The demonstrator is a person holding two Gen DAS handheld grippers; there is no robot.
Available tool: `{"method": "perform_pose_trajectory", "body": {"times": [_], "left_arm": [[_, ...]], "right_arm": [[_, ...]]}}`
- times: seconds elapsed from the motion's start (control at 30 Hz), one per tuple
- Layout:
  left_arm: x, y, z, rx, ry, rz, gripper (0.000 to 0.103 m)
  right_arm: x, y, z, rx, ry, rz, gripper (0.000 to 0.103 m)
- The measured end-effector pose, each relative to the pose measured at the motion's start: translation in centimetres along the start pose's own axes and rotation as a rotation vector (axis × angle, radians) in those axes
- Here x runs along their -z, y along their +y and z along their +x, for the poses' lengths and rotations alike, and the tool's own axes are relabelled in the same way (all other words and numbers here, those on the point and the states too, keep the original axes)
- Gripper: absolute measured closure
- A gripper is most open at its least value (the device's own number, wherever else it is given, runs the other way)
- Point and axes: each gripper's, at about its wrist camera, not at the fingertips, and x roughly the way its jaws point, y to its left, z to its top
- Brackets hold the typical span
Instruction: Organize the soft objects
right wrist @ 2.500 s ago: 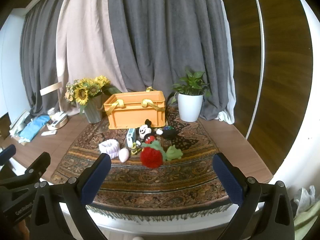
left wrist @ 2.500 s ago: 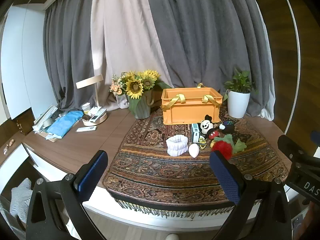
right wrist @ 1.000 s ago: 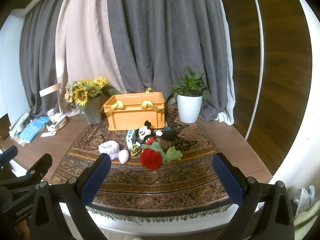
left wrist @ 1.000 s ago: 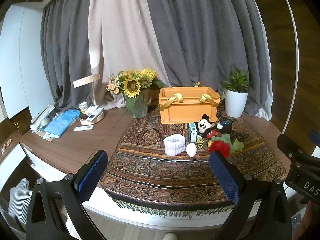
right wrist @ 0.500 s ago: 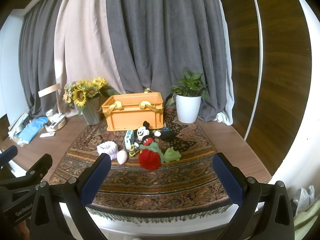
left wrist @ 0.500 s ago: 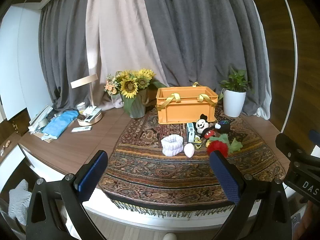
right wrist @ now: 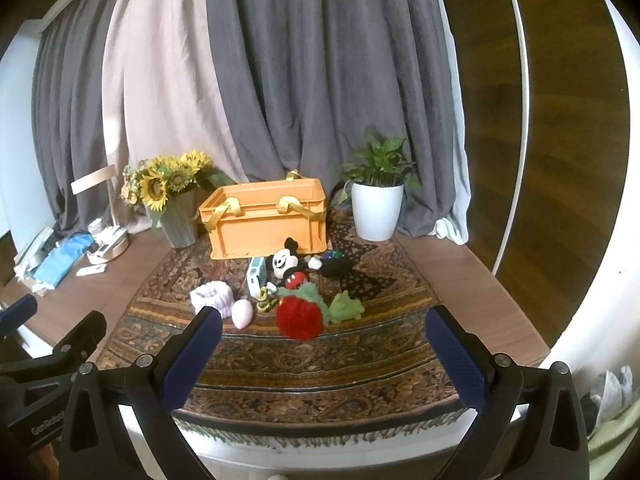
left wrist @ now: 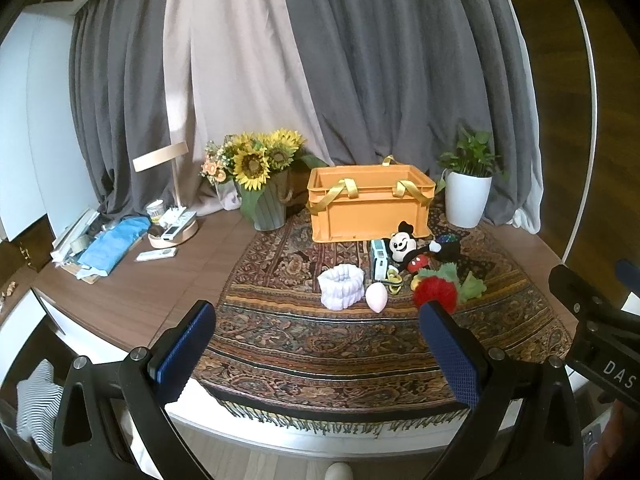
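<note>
An orange crate (left wrist: 370, 202) (right wrist: 266, 218) with yellow handles stands at the back of a patterned rug (left wrist: 340, 344) (right wrist: 320, 356). In front of it lie a Mickey Mouse plush (left wrist: 408, 250) (right wrist: 289, 268), a red fluffy plush with green leaves (left wrist: 436, 290) (right wrist: 299, 316), a white fluffy band (left wrist: 341, 286) (right wrist: 212, 298), a pink egg-shaped sponge (left wrist: 376, 297) (right wrist: 243, 313), a light blue toy (left wrist: 378, 258) (right wrist: 255, 274) and a dark ball (left wrist: 447, 243) (right wrist: 336, 262). My left gripper (left wrist: 318, 354) and right gripper (right wrist: 324, 358) are both open and empty, held before the table's front edge, well short of the toys.
A sunflower vase (left wrist: 262, 188) (right wrist: 170, 200) stands left of the crate, a white potted plant (left wrist: 468, 192) (right wrist: 376, 204) to its right. A lamp, remotes and a blue cloth (left wrist: 114, 242) lie on the wooden table at left. Curtains hang behind.
Both grippers have drifted slightly, so the scene sits a little lower and farther left in view. Nothing on the table has moved and both grippers stay open.
</note>
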Motion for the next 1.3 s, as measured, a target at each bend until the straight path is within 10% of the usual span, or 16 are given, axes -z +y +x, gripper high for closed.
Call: {"method": "perform_pose_trajectory", "body": {"times": [0.77, 1.3], "left_arm": [[-1.2, 1.2, 13.8, 0.133, 0.138, 0.084, 0.003], [0.2, -1.9, 23.6, 0.335, 0.263, 0.151, 0.032]], "right_arm": [[-0.4, 4.0, 14.6, 0.025, 0.232, 0.002, 0.008], [1.5, 2.8, 22.9, 0.003, 0.398, 0.04, 0.027]]}}
